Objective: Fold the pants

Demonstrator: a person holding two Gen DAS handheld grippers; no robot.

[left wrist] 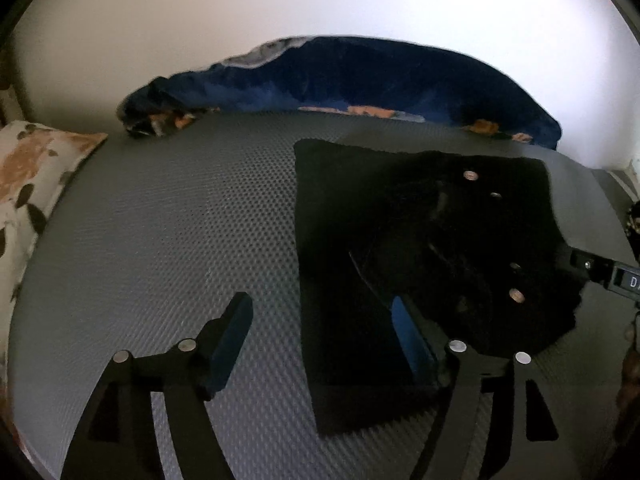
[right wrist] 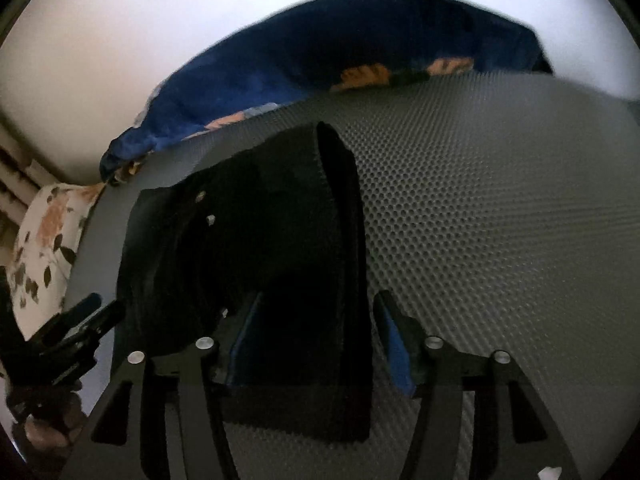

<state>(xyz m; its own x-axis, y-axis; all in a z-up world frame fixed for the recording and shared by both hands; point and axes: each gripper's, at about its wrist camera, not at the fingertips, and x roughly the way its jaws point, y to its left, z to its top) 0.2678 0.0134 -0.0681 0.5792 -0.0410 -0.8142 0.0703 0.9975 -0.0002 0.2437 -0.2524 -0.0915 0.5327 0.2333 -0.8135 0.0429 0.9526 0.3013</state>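
Note:
Black pants [left wrist: 400, 232] lie folded into a compact stack on the grey dimpled mat [left wrist: 180, 220]; metal rivets show on the top layer. My left gripper [left wrist: 320, 340] is open, its right finger at the stack's near edge, its left finger over bare mat. In the right wrist view the pants [right wrist: 280, 240] lie straight ahead. My right gripper [right wrist: 316, 344] is open with the near end of the stack between its fingers. The left gripper also shows there at the left edge [right wrist: 80, 320], and the right gripper's tip at the far right of the left view [left wrist: 600, 272].
A dark blue floral blanket [left wrist: 360, 80] is bunched along the mat's far edge against a white wall. A white floral pillow [left wrist: 28, 184] lies at the left. Bare mat spreads left of the pants in the left view and right of them in the right view.

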